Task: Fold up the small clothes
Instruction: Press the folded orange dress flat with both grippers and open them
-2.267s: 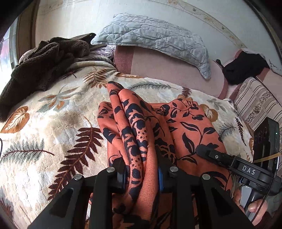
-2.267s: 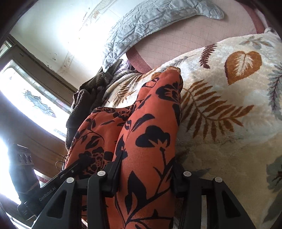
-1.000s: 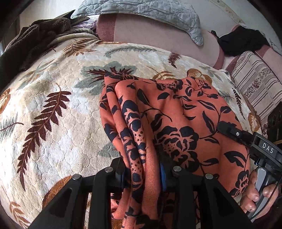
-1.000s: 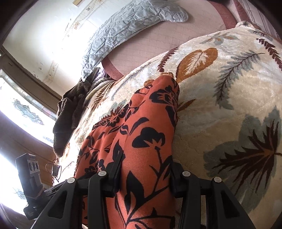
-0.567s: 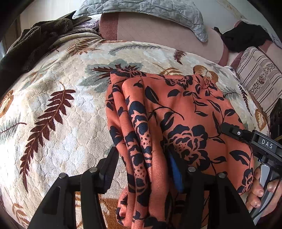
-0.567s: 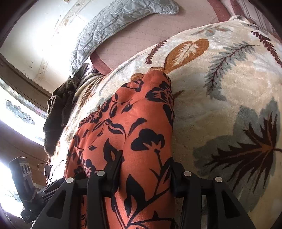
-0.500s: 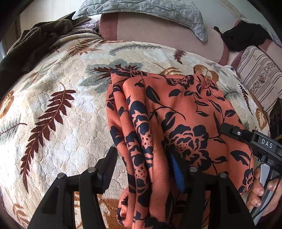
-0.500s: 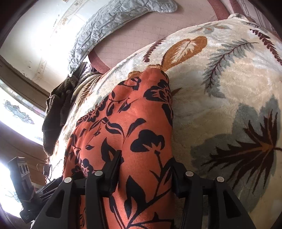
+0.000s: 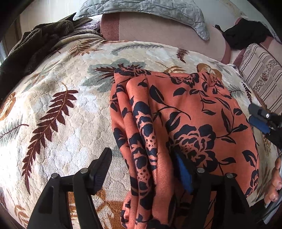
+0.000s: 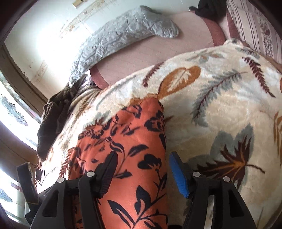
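An orange garment with a dark floral print (image 9: 193, 109) lies folded on a leaf-patterned blanket (image 9: 61, 88). My left gripper (image 9: 141, 158) straddles the garment's bunched left edge, and its jaws are opening. The left finger (image 9: 105, 158) stands clear over the blanket and the blue pad is at the cloth. At the garment's right edge is my right gripper (image 9: 255, 116). In the right wrist view the garment (image 10: 134, 137) runs between the opening jaws of the right gripper (image 10: 143, 158), whose blue pad stands off the cloth.
A grey quilted pillow (image 9: 149, 8) leans on the pink headboard. A dark brown fleece (image 9: 35, 38) is heaped at the far left, with a black garment (image 9: 245, 33) and a striped cushion (image 9: 260, 70) at the far right. A hand's fingers (image 9: 275, 185) show at the right edge.
Both grippers' jaws have spread apart and let go of the orange garment, which now lies flatter on the blanket. The right gripper has drawn back a little.
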A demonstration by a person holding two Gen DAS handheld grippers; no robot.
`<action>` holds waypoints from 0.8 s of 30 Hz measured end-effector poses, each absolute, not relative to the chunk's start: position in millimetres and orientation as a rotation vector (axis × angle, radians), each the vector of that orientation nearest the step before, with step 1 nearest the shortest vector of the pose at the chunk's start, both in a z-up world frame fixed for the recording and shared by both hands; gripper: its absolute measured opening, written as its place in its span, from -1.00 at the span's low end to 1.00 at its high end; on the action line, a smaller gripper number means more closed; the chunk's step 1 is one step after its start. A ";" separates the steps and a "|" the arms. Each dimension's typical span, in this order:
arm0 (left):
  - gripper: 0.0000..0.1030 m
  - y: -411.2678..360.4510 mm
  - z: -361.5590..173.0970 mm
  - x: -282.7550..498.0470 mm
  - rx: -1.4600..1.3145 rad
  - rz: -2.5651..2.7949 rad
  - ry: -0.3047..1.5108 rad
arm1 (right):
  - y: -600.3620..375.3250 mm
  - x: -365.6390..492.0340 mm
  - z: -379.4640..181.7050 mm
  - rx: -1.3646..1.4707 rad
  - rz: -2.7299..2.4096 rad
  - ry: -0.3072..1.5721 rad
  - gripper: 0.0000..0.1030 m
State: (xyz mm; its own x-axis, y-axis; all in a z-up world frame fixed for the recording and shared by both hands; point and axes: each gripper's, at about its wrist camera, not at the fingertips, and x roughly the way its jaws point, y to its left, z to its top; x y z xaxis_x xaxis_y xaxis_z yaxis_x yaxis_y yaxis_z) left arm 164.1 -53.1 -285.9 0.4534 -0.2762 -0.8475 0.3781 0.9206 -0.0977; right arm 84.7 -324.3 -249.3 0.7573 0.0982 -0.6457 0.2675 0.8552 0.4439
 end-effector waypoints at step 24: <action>0.45 -26.0 -229.0 165.5 0.047 -0.463 0.867 | -303.8 96.9 -252.3 0.589 -0.017 0.818 -0.20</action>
State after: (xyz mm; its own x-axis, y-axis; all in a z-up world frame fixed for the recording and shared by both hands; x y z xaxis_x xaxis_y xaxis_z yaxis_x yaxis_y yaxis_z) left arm 165.5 -26.0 -229.0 0.5547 -0.3732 -0.7436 0.4105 0.9002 -0.1455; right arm 96.9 -303.8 -252.3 0.6928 0.2066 -0.6908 0.2360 0.8404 0.4880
